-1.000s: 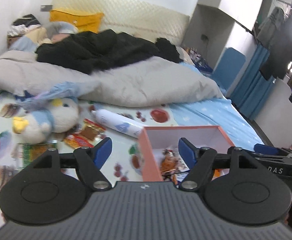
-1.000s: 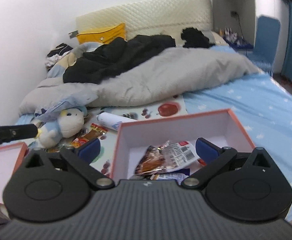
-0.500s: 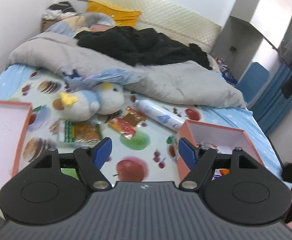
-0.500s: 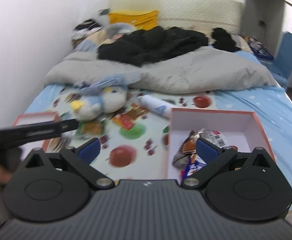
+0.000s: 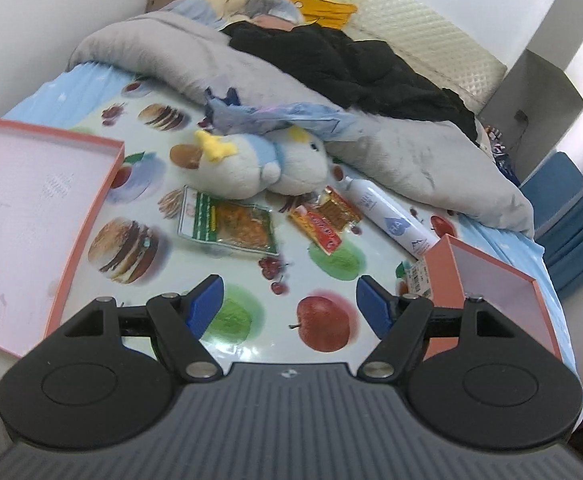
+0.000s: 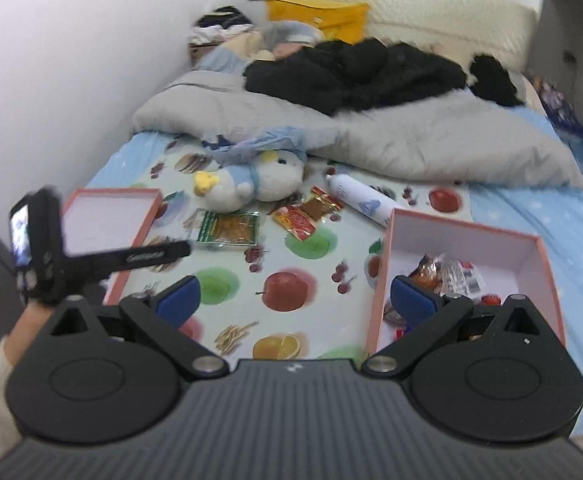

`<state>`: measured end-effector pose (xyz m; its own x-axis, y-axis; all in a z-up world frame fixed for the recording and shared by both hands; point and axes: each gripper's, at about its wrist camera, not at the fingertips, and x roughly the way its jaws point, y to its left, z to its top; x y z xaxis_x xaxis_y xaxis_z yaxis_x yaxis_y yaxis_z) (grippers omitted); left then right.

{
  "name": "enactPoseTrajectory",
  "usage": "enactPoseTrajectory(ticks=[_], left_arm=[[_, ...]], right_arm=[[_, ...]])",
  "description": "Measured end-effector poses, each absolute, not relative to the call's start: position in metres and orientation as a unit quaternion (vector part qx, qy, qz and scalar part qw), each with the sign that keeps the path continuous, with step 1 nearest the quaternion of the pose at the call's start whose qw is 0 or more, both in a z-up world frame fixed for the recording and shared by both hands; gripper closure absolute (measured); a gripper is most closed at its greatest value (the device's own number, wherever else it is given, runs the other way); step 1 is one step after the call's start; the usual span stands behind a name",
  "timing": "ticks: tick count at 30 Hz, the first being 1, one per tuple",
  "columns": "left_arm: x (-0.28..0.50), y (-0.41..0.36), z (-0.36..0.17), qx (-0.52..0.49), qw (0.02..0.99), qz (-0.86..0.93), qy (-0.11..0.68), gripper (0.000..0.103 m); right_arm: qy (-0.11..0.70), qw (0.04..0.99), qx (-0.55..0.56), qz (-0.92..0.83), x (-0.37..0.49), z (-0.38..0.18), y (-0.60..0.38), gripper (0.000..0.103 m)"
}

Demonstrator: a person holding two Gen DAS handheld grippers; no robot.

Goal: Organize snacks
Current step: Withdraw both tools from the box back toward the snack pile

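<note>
Two loose snack packets lie on the fruit-print mat: a green one (image 5: 227,222) (image 6: 227,228) and a red-orange one (image 5: 325,222) (image 6: 307,214). My left gripper (image 5: 289,300) hovers open over the mat, short of both packets, with nothing between its blue pads. A pink box (image 6: 467,236) (image 5: 491,280) on the right holds several wrapped snacks (image 6: 447,274). My right gripper (image 6: 295,296) is open and empty above the mat, its right pad over the box's near left corner. In the right wrist view, one of the left gripper's fingers (image 6: 151,256) reaches in from the left.
A shallow pink lid (image 5: 31,200) (image 6: 107,216) lies at the left edge of the bed. A plush toy (image 5: 259,164) and a white bottle (image 5: 387,216) lie just beyond the packets. A grey duvet (image 6: 411,136) and black clothes cover the far half.
The left gripper has swung left, from the box to over the mat near the loose packets. The right gripper has lifted and drawn back from the box. Both stayed open.
</note>
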<state>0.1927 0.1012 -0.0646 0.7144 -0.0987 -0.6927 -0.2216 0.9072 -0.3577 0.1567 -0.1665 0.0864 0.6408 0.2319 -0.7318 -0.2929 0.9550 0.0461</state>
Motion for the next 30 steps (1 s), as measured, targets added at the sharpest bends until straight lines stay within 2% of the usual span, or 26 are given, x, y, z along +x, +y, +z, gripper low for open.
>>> enactPoseTrajectory(ticks=[5, 12, 16, 22, 30], left_arm=[[0.196, 0.116, -0.08, -0.221, 0.895, 0.042, 0.384, 0.026], [0.212, 0.137, -0.11, -0.229, 0.889, 0.045, 0.393, 0.026], [0.23, 0.148, -0.131, -0.227, 0.888, 0.044, 0.398, 0.026], [0.265, 0.164, -0.163, -0.218, 0.887, 0.039, 0.406, 0.022], [0.314, 0.177, -0.202, -0.212, 0.888, 0.034, 0.407, 0.02]], right_arm=[[0.408, 0.9, -0.015, 0.153, 0.17, 0.077, -0.151, 0.0], [0.469, 0.867, 0.004, 0.168, 0.212, 0.021, -0.124, 0.0], [0.469, 0.869, -0.017, 0.158, 0.244, -0.025, -0.114, 0.001], [0.467, 0.863, 0.049, 0.187, 0.297, -0.084, -0.117, 0.001], [0.46, 0.87, 0.058, 0.17, 0.369, -0.147, -0.104, 0.001]])
